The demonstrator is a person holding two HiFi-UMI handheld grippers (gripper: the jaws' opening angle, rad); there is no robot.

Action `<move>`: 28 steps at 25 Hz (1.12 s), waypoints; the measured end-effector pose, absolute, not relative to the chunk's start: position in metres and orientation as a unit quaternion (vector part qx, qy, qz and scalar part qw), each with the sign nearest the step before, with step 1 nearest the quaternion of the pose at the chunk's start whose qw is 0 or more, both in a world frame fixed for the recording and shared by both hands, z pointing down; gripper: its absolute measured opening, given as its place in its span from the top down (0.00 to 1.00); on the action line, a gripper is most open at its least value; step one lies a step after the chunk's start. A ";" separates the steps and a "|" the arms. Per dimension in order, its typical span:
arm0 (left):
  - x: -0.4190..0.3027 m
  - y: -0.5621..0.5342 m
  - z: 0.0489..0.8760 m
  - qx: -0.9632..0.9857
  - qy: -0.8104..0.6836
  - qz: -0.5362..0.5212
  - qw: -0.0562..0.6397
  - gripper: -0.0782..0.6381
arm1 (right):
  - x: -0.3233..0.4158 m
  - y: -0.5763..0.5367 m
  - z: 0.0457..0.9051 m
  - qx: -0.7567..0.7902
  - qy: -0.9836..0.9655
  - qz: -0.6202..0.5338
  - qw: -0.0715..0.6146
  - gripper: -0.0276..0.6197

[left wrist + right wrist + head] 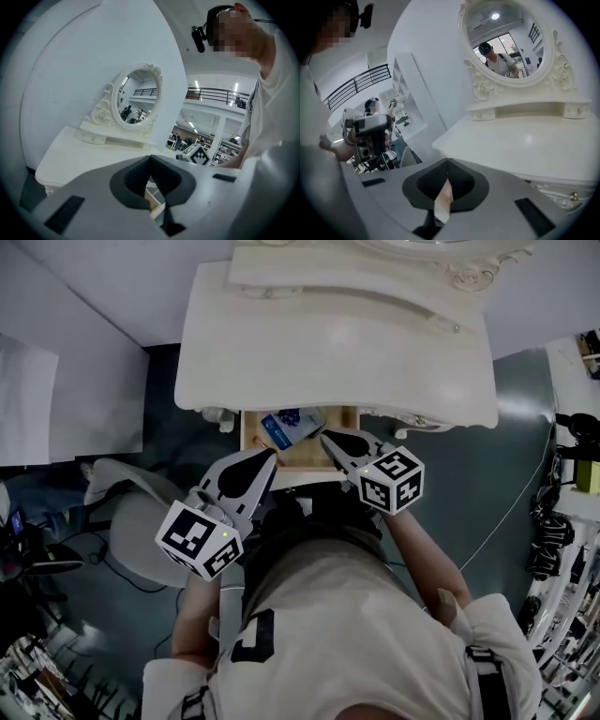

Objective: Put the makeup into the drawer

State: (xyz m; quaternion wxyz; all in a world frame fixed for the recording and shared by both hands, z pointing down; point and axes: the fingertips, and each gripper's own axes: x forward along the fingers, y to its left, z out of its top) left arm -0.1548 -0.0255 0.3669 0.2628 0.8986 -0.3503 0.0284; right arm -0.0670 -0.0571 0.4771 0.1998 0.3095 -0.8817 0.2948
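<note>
In the head view a blue and white makeup pack (291, 426) lies inside the open wooden drawer (251, 441) under the white dressing table (337, 343). My left gripper (271, 457) hovers at the drawer's front left, its jaws together and nothing between them. My right gripper (325, 434) hangs over the drawer's right part, just right of the pack, also shut and empty. In the left gripper view the jaws (150, 157) meet at the tip, with the oval mirror (136, 99) beyond. The right gripper view shows closed jaws (447, 162) pointing at the table's edge (520, 143).
A pale round chair (141, 514) stands left of me, beside dark floor with cables. Racks with gear (567, 474) line the right side. The mirror's ornate base (375, 273) sits at the back of the table top. A small drawer knob (574, 196) shows under the table's edge.
</note>
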 end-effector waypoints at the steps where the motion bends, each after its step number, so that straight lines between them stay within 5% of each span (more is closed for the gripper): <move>1: -0.153 -0.025 0.365 0.900 -0.346 0.026 0.266 0.81 | -0.069 -0.054 0.466 0.306 -0.885 0.295 0.189 0.91; 15: -0.137 -0.018 0.346 0.916 -0.332 0.026 0.224 0.81 | -0.089 -0.027 0.380 0.256 -0.932 0.235 0.105 0.91; 28: -0.015 0.018 0.330 0.930 -0.308 0.060 0.189 0.81 | 0.012 0.015 0.350 0.254 -0.940 0.220 0.063 0.91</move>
